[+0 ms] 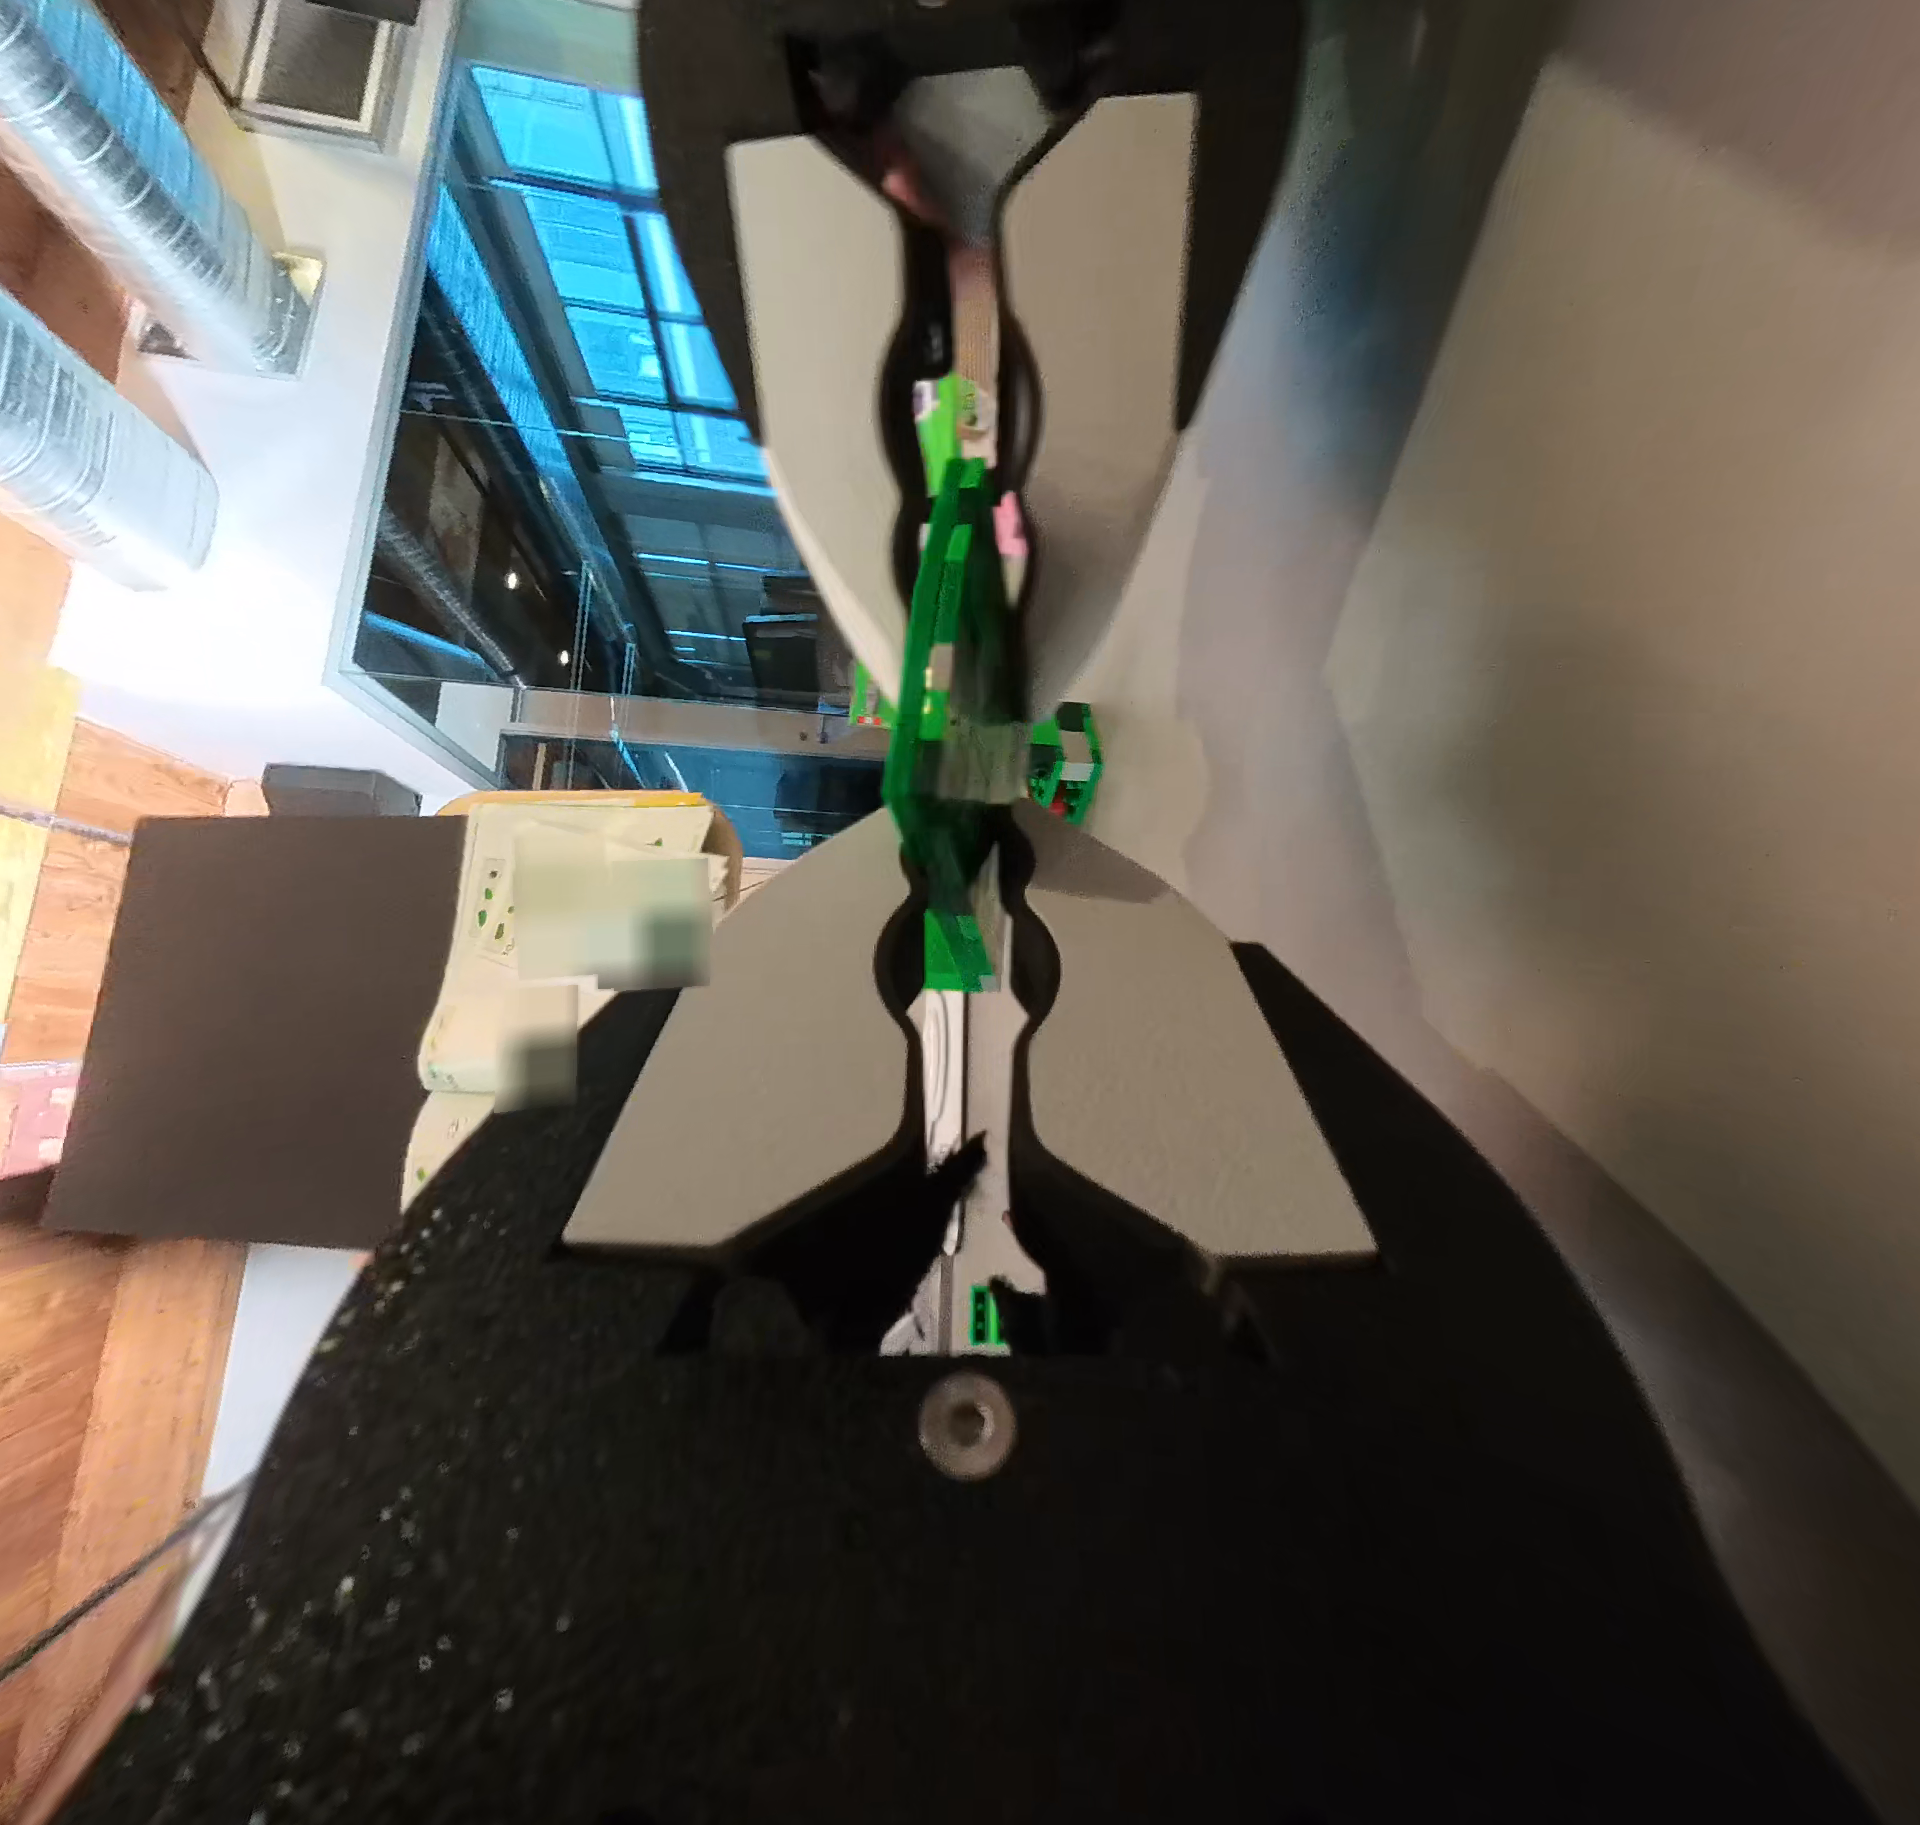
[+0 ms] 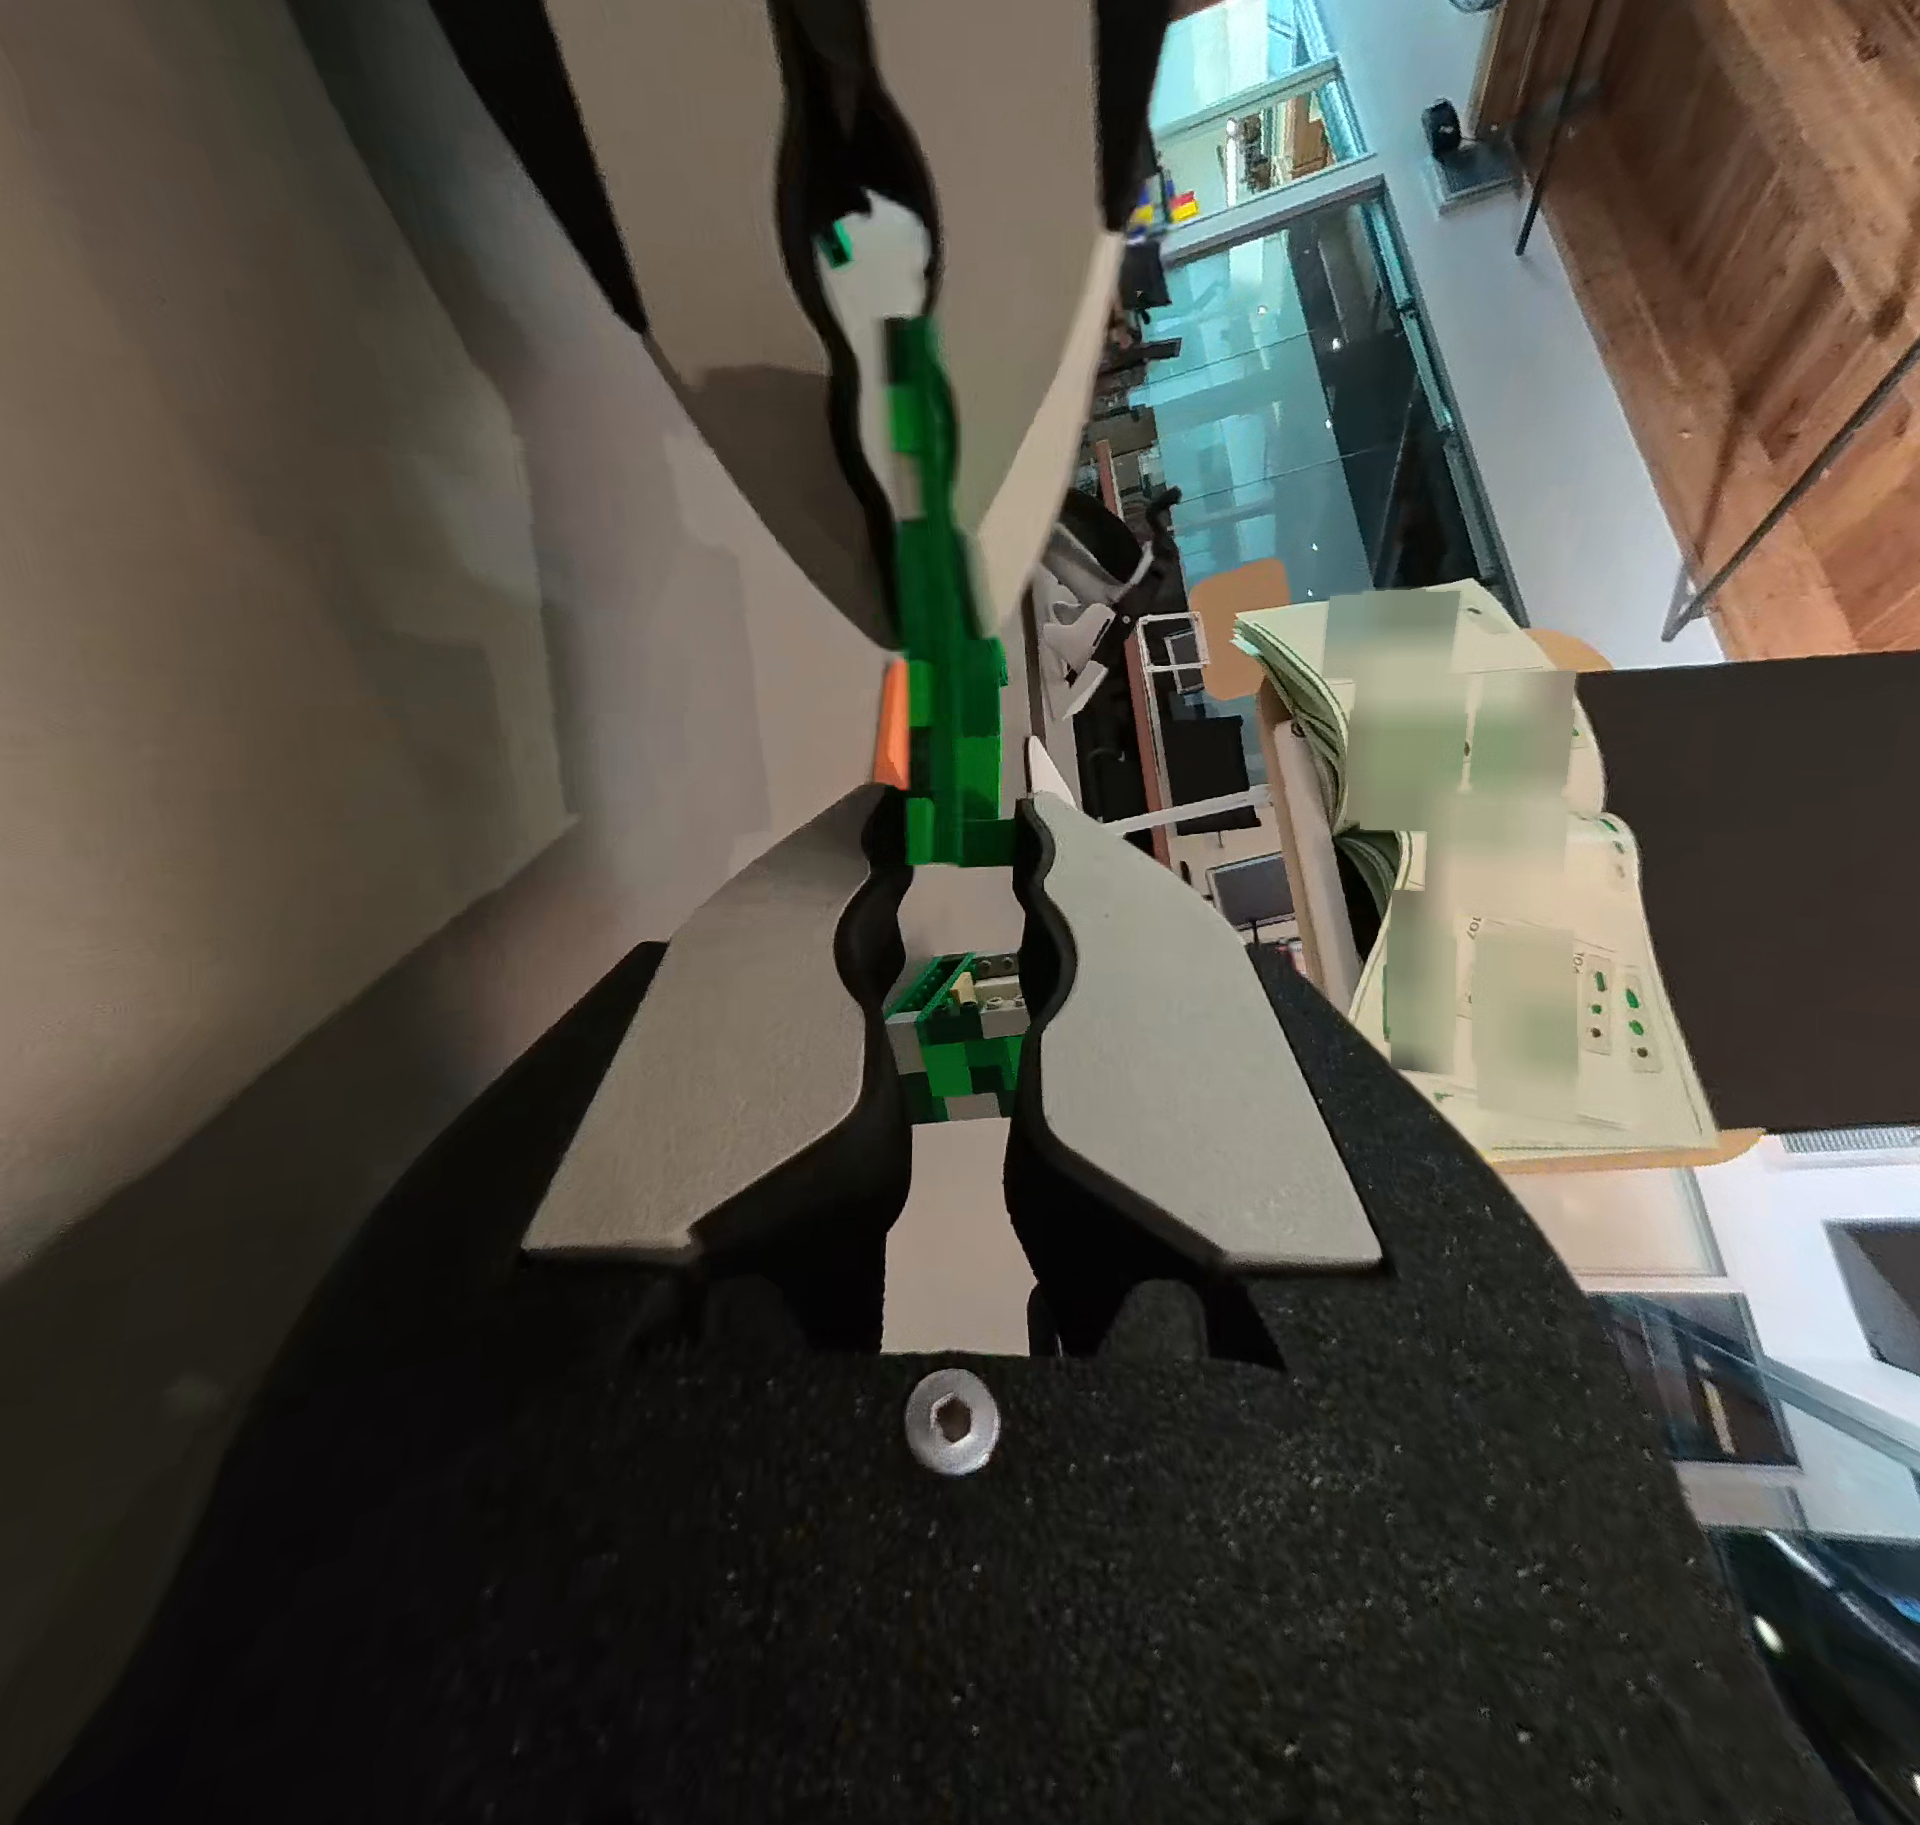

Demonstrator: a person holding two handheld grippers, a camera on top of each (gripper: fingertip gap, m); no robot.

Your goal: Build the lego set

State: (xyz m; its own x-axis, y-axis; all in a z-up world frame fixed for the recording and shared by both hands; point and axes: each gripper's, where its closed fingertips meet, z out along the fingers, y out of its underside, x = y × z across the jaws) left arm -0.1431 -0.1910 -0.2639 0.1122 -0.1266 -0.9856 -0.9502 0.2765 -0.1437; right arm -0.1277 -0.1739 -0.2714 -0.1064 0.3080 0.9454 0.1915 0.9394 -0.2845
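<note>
1. the green lego assembly (image 1: 951, 695) was a long, thin stack of green plates, held edge-on in the air between the two grippers, with the pale table surface (image 1: 1558, 632) just beside it.
2. the left gripper (image 1: 961, 902) was clamped on one end of the stack, its grey fingers (image 1: 790, 1048) pressed to both faces.
3. the right gripper (image 2: 961, 845) pinched the other end of the same green lego assembly (image 2: 951, 695); its jaws sat narrow, though the gap nearer its base looked wider than the plate.
4. a small green-and-grey block model (image 2: 961, 1037) lay on the table, seen through the right gripper's gap, apart from the held piece. an orange piece (image 2: 894, 726) showed just beside the stack; i could not tell whether it was attached.
5. the step looked like a two-handed press or alignment of the plates. done well, both grips would stay square to the flat faces and push along the studs, since a thin stack probably bends or pops apart under twist.
6. the instruction booklet (image 2: 1455, 840) and a dark board (image 2: 1766, 892) stood well apart on the far side, leaving open room there; the table face close by limited motion on that side.
</note>
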